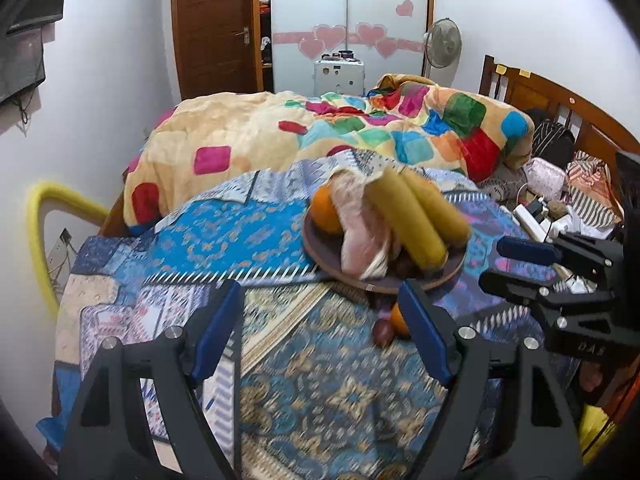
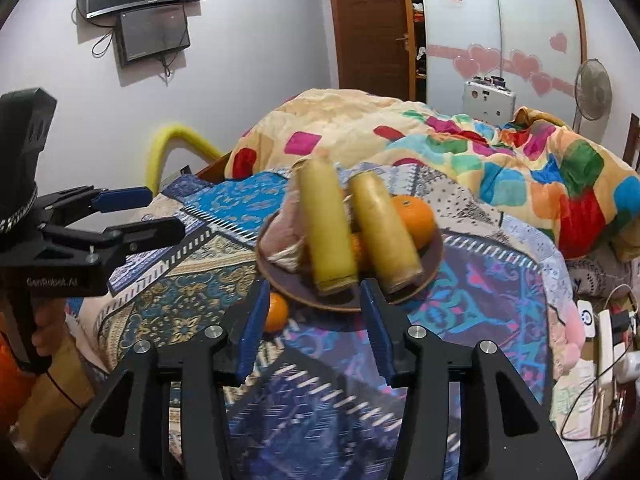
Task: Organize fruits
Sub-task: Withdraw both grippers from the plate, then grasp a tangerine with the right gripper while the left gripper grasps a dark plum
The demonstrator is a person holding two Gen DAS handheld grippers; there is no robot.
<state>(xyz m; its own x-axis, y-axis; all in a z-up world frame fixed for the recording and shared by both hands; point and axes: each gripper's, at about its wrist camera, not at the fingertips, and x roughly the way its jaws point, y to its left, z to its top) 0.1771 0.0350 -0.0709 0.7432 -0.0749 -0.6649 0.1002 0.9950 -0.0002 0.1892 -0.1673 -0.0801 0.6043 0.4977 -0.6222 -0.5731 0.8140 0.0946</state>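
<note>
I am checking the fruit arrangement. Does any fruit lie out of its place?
Yes. One orange lies on the bedspread just outside the brown plate, near its front rim, while the other fruit sits on the plate. A small dark fruit lies beside it.

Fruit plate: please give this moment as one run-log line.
left gripper: open | right gripper: open | plate: loaded | orange: off plate

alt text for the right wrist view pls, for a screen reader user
A brown plate on a patterned bedspread holds two yellow corn cobs, an orange and a pinkish wrapped item, with a second orange on the bedspread beside it. The open right gripper sits empty just short of the plate, the left gripper open at far left.
</note>
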